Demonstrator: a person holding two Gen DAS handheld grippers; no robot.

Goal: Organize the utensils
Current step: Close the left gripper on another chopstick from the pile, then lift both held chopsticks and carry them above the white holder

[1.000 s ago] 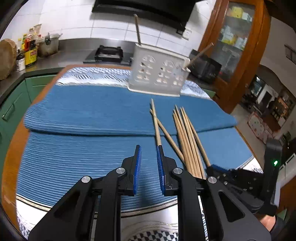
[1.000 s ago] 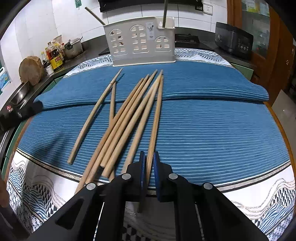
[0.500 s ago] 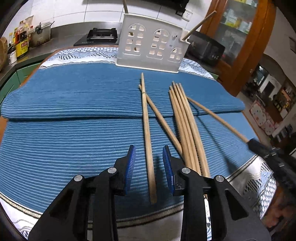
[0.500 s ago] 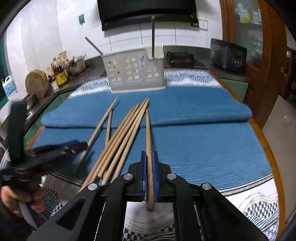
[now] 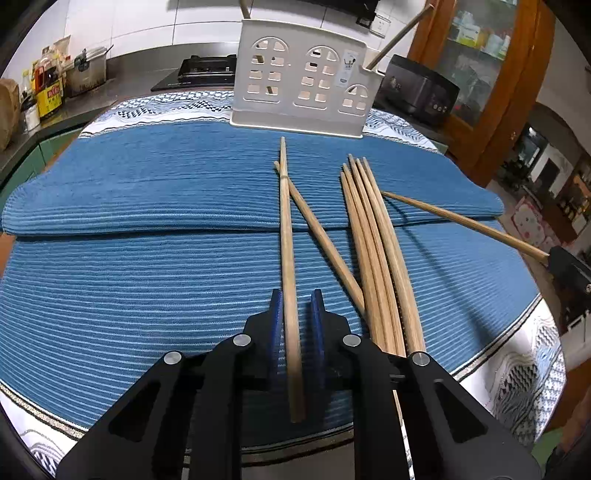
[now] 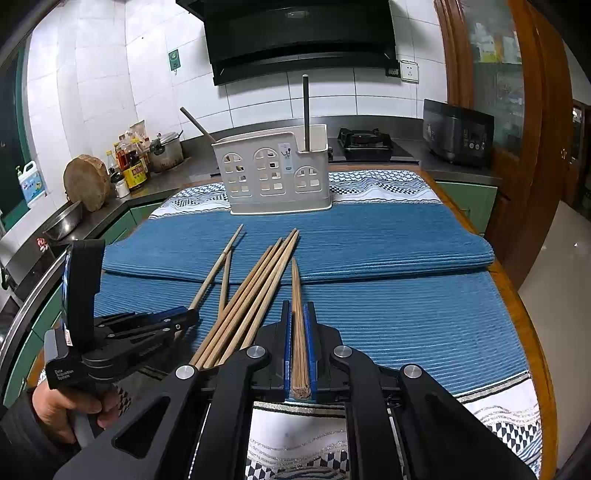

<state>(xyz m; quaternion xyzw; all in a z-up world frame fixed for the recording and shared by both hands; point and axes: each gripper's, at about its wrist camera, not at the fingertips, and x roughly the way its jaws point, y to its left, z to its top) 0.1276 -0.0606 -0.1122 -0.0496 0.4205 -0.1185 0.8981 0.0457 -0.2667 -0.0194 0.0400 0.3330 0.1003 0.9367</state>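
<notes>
Your blue ribbed mat (image 5: 147,258) fills the centre of both views, over a patterned cloth (image 6: 498,424). The white utensil holder (image 6: 273,177) stands upper centre, one dark stick upright in its right end, another leaning out at its left; its small sticker is unreadable. Only the right wrist view shows the range hood (image 6: 303,33) and the lettering on your left gripper's (image 5: 296,306) handle, too small to read. Loose chopsticks (image 5: 373,258) lie bunched mid-mat. Your right gripper (image 6: 297,325) pinches one chopstick (image 6: 297,314), lifted. Left jaws are closing around another chopstick (image 5: 288,258), a gap showing at the right pad.
</notes>
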